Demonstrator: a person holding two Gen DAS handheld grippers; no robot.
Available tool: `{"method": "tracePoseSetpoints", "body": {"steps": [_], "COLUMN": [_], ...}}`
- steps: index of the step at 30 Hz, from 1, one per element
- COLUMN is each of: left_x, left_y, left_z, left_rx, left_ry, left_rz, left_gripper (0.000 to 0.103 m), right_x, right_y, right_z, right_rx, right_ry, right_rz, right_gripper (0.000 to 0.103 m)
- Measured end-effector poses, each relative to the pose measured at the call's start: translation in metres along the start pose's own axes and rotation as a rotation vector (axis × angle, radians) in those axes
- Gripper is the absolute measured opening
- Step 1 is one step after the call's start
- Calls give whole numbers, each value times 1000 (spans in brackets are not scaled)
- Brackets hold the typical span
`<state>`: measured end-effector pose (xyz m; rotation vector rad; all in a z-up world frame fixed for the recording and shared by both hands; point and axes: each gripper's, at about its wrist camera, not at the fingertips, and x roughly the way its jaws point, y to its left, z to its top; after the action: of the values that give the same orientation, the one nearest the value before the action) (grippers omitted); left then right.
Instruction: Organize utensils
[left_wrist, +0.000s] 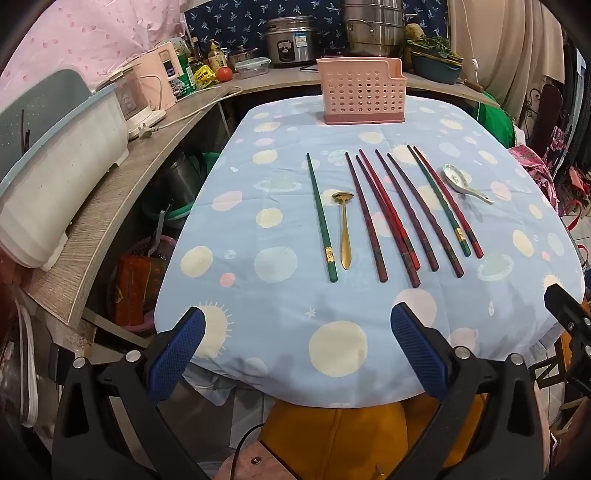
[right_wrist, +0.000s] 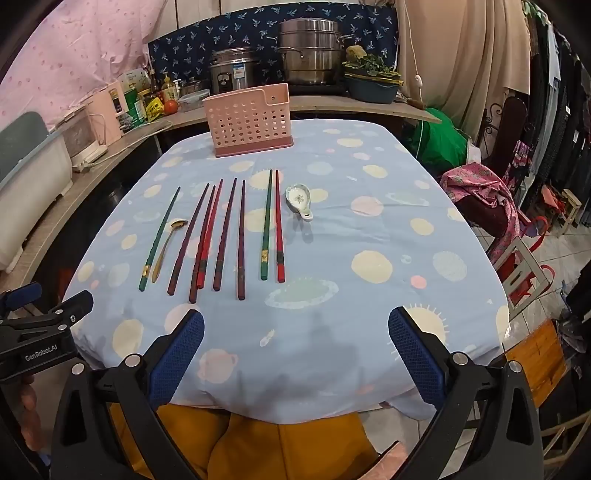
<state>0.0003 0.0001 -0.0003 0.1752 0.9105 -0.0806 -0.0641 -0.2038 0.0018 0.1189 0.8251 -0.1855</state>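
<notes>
Several chopsticks lie side by side on the blue patterned tablecloth (left_wrist: 280, 332): a green one (left_wrist: 321, 218) at the left, dark red ones (left_wrist: 388, 218) in the middle, a green and red pair (right_wrist: 272, 225) at the right. A gold metal spoon (left_wrist: 344, 229) rests beside the left green chopstick. A white ceramic spoon (left_wrist: 461, 181) lies at the right end. The pink perforated utensil holder (left_wrist: 362, 90) stands upright at the table's far edge. My left gripper (left_wrist: 295, 354) and right gripper (right_wrist: 295, 358) hover open over the near table edge, nothing between their fingers.
A curved wooden counter (left_wrist: 110, 206) wraps the left and back, carrying a white tub (left_wrist: 55, 177), a rice cooker (left_wrist: 291, 40), steel pots (right_wrist: 314, 51) and bottles. Pink cloth and red stools (right_wrist: 517, 266) stand to the right. A person's yellow trousers (right_wrist: 280, 450) show below.
</notes>
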Motion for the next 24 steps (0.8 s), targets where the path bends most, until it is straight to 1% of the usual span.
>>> {"method": "tracePoseSetpoints", "body": {"steps": [24], "left_x": [0], "left_y": [0], "left_z": [-2], "left_rx": [2], "left_ry": [-2], "left_rz": [4], "left_gripper": [96], "right_x": [0], "right_y": [-1], "right_z": [0], "right_rx": [1], "right_ry": [-6], "right_rz": [1], "right_gripper": [96]}}
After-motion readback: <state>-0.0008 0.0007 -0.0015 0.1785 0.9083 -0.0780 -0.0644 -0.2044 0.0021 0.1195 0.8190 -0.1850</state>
